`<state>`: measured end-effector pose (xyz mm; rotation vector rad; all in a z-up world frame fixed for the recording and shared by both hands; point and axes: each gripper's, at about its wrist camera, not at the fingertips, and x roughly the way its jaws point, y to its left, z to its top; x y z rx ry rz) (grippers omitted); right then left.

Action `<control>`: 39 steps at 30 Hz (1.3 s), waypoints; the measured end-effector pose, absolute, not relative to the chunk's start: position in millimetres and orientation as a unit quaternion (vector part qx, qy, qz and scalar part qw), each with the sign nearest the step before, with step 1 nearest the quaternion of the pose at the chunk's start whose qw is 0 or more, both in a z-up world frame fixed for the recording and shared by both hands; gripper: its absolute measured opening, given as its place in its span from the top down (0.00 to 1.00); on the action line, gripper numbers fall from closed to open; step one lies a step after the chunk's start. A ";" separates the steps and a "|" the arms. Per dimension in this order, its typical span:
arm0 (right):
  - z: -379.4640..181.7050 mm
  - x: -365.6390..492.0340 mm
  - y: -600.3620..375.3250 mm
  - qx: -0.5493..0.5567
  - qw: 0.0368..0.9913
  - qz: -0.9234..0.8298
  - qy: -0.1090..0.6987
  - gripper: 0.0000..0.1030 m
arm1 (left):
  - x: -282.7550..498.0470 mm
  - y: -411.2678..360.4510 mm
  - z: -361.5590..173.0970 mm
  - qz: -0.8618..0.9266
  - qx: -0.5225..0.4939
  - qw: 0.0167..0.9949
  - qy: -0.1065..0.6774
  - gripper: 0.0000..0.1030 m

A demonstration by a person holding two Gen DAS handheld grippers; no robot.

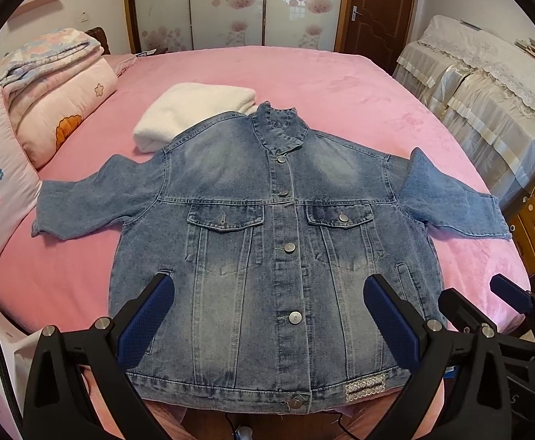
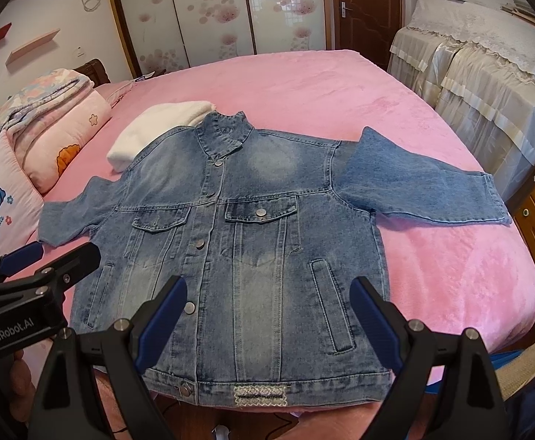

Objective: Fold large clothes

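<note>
From the left wrist, a denim jacket (image 1: 267, 249) lies front up and buttoned on the pink bed (image 1: 359, 84), its hem at the near edge, collar pointing to the far edge, both sleeves spread out to the sides. The left gripper (image 1: 267, 315) hangs over the lower part of the jacket with its fingers spread wide and nothing between them. The right gripper (image 1: 505, 293) shows at the right edge of this view. A folded white cloth (image 1: 190, 110) lies partly under the jacket's shoulder, and pillows (image 1: 58, 110) are stacked at the bed's left edge.

From the right wrist, the right gripper (image 2: 267, 319) is likewise wide open and empty above the hem. The left gripper's (image 2: 47, 256) body reads "GenRobot.AI"; a pillow reads "Playmate". The small patch (image 2: 258, 396) at the hem carries lettering too blurred to read.

Folding seems not yet begun: the jacket looks laid out and ready. The next move probably calls for each gripper to pinch a sleeve or a side edge and bring it across the front.
</note>
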<state>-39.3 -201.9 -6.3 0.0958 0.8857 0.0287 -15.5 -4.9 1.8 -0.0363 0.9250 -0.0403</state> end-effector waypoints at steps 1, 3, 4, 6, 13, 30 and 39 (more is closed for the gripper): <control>-6.6 -39.4 -201.9 0.046 0.902 0.014 0.428 0.12 | -16.6 -4.5 0.8 -0.019 -0.018 0.895 0.446 0.01; -6.6 -39.5 -202.0 0.047 0.903 0.017 0.427 0.12 | -16.7 -4.1 -0.1 -0.016 -0.017 0.894 0.448 0.01; -6.7 -39.8 -201.8 0.046 0.903 0.017 0.427 0.12 | -17.4 -4.1 -0.5 -0.015 -0.016 0.893 0.449 0.01; -6.5 -40.2 -201.0 0.046 0.904 0.020 0.425 0.12 | -19.1 -3.6 -0.2 -0.012 -0.015 0.894 0.448 0.01; -5.9 -40.0 -197.6 0.042 0.903 0.027 0.426 0.12 | -24.1 -0.8 2.8 -0.006 -0.013 0.899 0.437 0.01; -2.9 -40.5 -188.4 0.030 0.903 0.028 0.427 0.12 | -24.8 5.8 -0.1 -0.006 -0.019 0.897 0.443 0.01; -6.2 -34.7 -191.1 0.034 0.901 0.027 0.433 0.12 | -21.3 2.6 -3.3 -0.004 -0.016 0.893 0.449 0.01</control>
